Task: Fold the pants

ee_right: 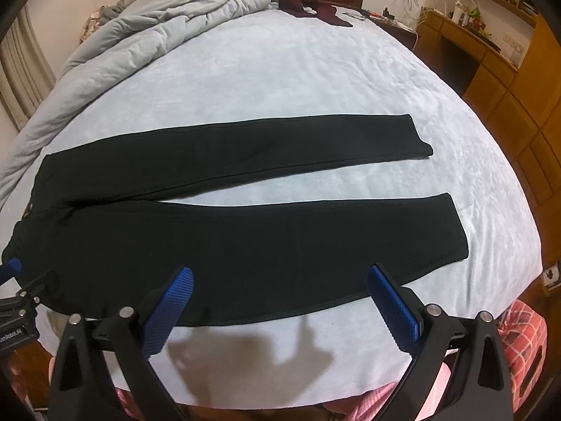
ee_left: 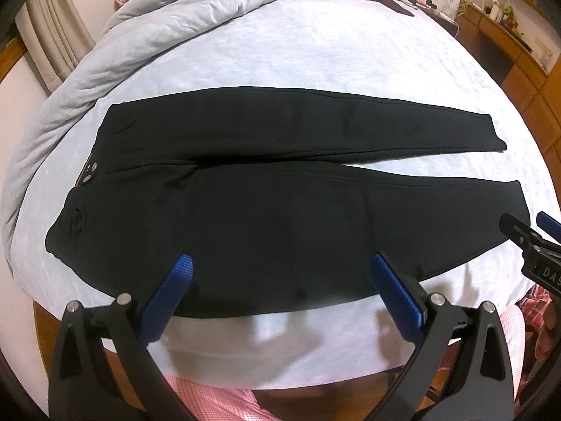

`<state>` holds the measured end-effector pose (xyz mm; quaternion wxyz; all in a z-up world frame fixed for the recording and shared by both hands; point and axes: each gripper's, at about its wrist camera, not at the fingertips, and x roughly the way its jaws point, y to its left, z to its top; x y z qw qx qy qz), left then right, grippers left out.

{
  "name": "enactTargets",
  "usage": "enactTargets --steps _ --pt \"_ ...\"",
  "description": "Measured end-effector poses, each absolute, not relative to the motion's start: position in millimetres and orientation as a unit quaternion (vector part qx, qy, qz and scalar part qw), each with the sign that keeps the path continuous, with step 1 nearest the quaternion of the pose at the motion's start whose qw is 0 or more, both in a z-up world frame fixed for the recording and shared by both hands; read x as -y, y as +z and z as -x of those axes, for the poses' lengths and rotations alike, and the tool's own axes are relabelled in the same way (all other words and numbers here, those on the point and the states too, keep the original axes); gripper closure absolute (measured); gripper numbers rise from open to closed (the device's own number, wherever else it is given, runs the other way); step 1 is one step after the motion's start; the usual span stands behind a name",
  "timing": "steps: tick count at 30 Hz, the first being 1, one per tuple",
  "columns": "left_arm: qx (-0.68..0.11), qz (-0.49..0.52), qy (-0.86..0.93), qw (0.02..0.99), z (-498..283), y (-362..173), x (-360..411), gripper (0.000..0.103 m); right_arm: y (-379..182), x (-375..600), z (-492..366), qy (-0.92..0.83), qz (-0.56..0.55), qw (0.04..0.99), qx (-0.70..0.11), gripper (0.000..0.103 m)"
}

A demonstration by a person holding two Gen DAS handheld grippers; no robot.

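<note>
Black pants [ee_left: 266,210] lie flat on the pale blue bed sheet [ee_left: 315,52], waist to the left with two metal snaps, both legs stretched to the right and slightly apart. My left gripper [ee_left: 280,263] hovers open above the near leg's upper part, blue pads wide, nothing between them. In the right wrist view the same pants [ee_right: 245,238] spread across the sheet [ee_right: 315,77], and my right gripper [ee_right: 280,273] hangs open over the near leg's lower half. The right gripper's tip [ee_left: 526,242] shows at the left view's right edge; the left gripper's tip [ee_right: 14,270] at the right view's left edge.
A crumpled grey duvet [ee_left: 175,10] is piled at the bed's far left. Dark clothing [ee_right: 315,8] lies by the wooden headboard. A wooden desk with clutter [ee_right: 473,35] stands to the right. The person's pink checked clothing [ee_right: 526,333] shows at the near bed edge.
</note>
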<state>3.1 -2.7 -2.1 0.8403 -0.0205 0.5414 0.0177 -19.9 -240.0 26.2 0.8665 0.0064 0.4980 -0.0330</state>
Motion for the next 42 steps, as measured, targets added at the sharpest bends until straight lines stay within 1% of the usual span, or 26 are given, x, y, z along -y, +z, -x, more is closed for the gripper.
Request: enactTargets --steps 3,7,12,18,25,30,32,34,38,42 --pt "-0.542 0.018 0.018 0.840 -4.2 -1.1 4.4 0.003 26.1 239.3 18.6 -0.028 -0.011 0.864 -0.502 0.004" --pt "-0.542 0.019 0.015 0.840 -6.7 -1.6 5.4 0.003 22.7 240.4 16.3 -0.012 -0.028 0.850 -0.526 0.004" --pt "-0.545 0.020 0.011 0.838 -7.7 -1.6 6.1 0.003 20.5 242.3 14.4 -0.007 -0.036 0.850 -0.526 0.004" --pt "-0.546 0.015 0.010 0.838 -13.3 -3.4 9.1 0.003 21.3 243.5 14.1 0.004 -0.060 0.860 -0.506 0.004" --pt "-0.538 0.029 -0.004 0.843 -14.9 -5.9 11.1 0.003 15.4 244.3 9.9 -0.016 -0.034 0.845 -0.533 0.004" --pt "-0.536 0.026 -0.003 0.844 -24.8 -8.9 14.5 0.003 13.2 257.2 1.1 -0.010 -0.052 0.852 -0.521 0.004" --pt "-0.539 0.030 0.001 0.842 -33.7 -10.2 14.1 0.003 16.5 274.7 -9.2 0.007 -0.072 0.868 -0.491 0.004" --pt "-0.535 0.018 0.001 0.845 -50.4 -9.7 17.4 0.003 15.9 298.8 -28.3 0.011 -0.075 0.872 -0.483 0.004" --pt "-0.530 0.005 0.007 0.848 -94.0 -11.1 21.5 0.003 0.9 368.4 -87.4 -0.014 -0.075 0.860 -0.505 0.004" --pt "-0.523 0.009 -0.005 0.852 -152.0 -12.4 28.3 0.003 -20.2 456.2 -171.2 -0.070 -0.069 0.850 -0.517 0.004"
